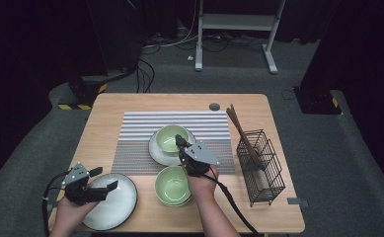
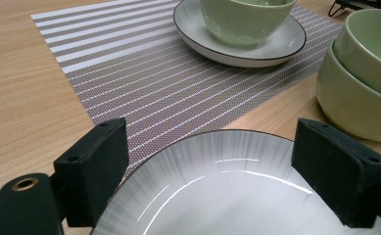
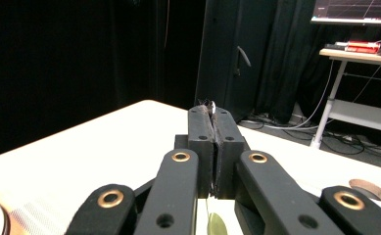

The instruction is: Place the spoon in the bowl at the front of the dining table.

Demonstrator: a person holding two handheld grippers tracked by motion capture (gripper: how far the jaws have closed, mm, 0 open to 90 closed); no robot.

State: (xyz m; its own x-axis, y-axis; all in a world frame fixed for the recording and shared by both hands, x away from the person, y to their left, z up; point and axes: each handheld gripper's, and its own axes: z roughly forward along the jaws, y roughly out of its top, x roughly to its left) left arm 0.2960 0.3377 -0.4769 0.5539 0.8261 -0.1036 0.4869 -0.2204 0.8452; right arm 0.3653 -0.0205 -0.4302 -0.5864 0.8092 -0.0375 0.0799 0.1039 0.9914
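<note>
My left gripper (image 1: 104, 178) (image 2: 217, 161) stands open at the front left, its jaws either side of the far rim of a grey plate (image 1: 115, 205) (image 2: 217, 200) without pressing on it. On the striped placemat (image 1: 140, 128) (image 2: 144, 73) a green bowl (image 1: 166, 138) (image 2: 247, 19) sits on a white plate (image 1: 155, 152) (image 2: 276, 46). My right gripper (image 1: 180, 141) (image 3: 212, 112) is shut, jaws pressed together and pointing level, with its tip over the right rim of that bowl. I see nothing held between them. Two stacked green bowls (image 1: 172, 186) (image 2: 364, 73) stand just in front of the placemat.
A black wire basket (image 1: 263, 168) stands at the table's right side with brown chopsticks (image 1: 241, 131) leaning out of it. A round cable hole (image 1: 214, 106) (image 3: 368, 189) lies near the far edge. Cables and a desk frame are on the floor beyond.
</note>
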